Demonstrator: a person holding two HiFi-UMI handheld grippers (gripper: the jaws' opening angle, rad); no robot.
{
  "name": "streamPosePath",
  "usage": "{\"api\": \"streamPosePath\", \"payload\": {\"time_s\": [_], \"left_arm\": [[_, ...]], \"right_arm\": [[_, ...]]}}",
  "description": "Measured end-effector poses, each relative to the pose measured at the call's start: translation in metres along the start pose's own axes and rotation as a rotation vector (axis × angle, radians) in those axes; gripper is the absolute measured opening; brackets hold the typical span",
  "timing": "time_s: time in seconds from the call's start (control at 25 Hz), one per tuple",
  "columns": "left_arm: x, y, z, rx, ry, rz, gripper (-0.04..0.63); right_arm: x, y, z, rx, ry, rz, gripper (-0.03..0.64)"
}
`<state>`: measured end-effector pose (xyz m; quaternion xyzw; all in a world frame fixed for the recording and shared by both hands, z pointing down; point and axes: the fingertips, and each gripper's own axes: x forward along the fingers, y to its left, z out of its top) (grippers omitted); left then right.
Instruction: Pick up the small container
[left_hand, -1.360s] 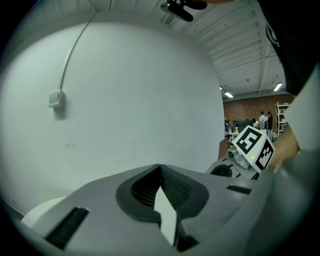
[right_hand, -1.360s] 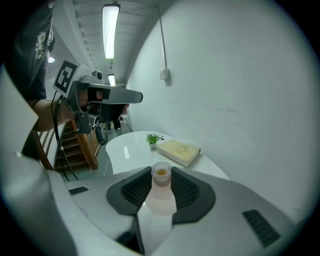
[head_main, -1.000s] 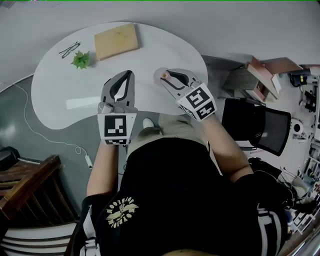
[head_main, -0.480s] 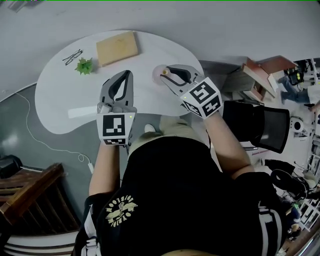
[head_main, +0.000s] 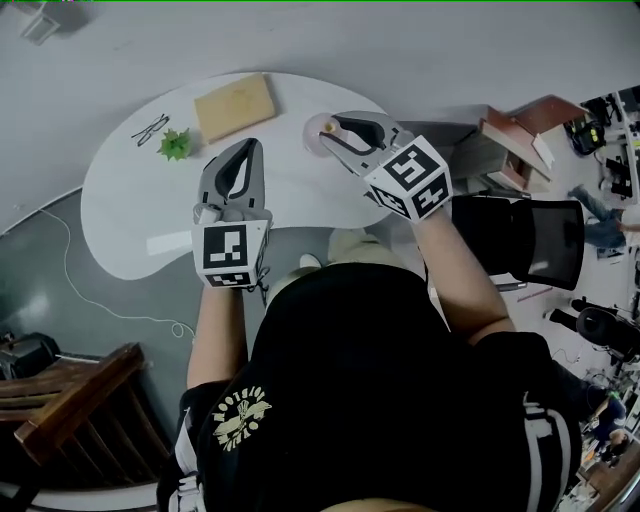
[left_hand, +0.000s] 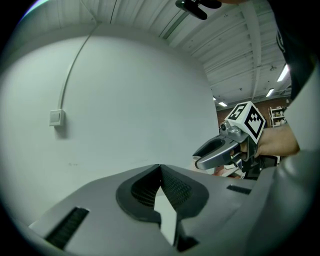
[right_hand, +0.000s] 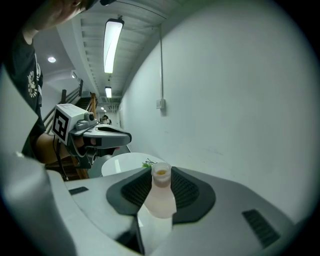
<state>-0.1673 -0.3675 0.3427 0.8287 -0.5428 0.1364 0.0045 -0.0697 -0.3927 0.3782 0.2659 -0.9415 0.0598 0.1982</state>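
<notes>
- The right gripper (head_main: 330, 135) had its jaws part-closed on the small container (right_hand: 161, 196), a pale, translucent little bottle with a yellowish top, standing upright between the pads.
- The container was held in the air above the far right edge of the worktop (head_main: 150, 200).
- It looked light and smooth, probably thin plastic that would give under a hard squeeze. A gentle hold round the wider body below the neck seemed best.
- The left gripper (head_main: 248, 150) had its jaws together with nothing between them.
- The white, curved worktop carried a wooden board (head_main: 235, 105), glasses (head_main: 150, 128) and a small green plant (head_main: 176, 145) at its far side.
- Around it lay a grey floor (head_main: 60, 260), with a plain white wall (left_hand: 125, 100) beyond and a black chair (head_main: 520, 250) to the right.
</notes>
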Motion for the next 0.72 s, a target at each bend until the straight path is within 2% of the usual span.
{"api": "streamPosePath", "payload": {"time_s": [0.2, 0.36, 0.72], "left_arm": [[-0.006, 0.005, 0.021, -0.028, -0.052, -0.008, 0.021], [-0.01, 0.005, 0.038, -0.005, -0.088, -0.006, 0.021], [-0.019, 0.009, 0.045, -0.02, -0.147, 0.006, 0.021]], "right_arm": [[-0.008, 0.005, 0.011, -0.007, -0.015, -0.016, 0.135], [-0.016, 0.008, 0.02, -0.004, -0.035, -0.023, 0.135], [-0.02, 0.018, 0.024, 0.005, -0.051, -0.025, 0.135]]}}
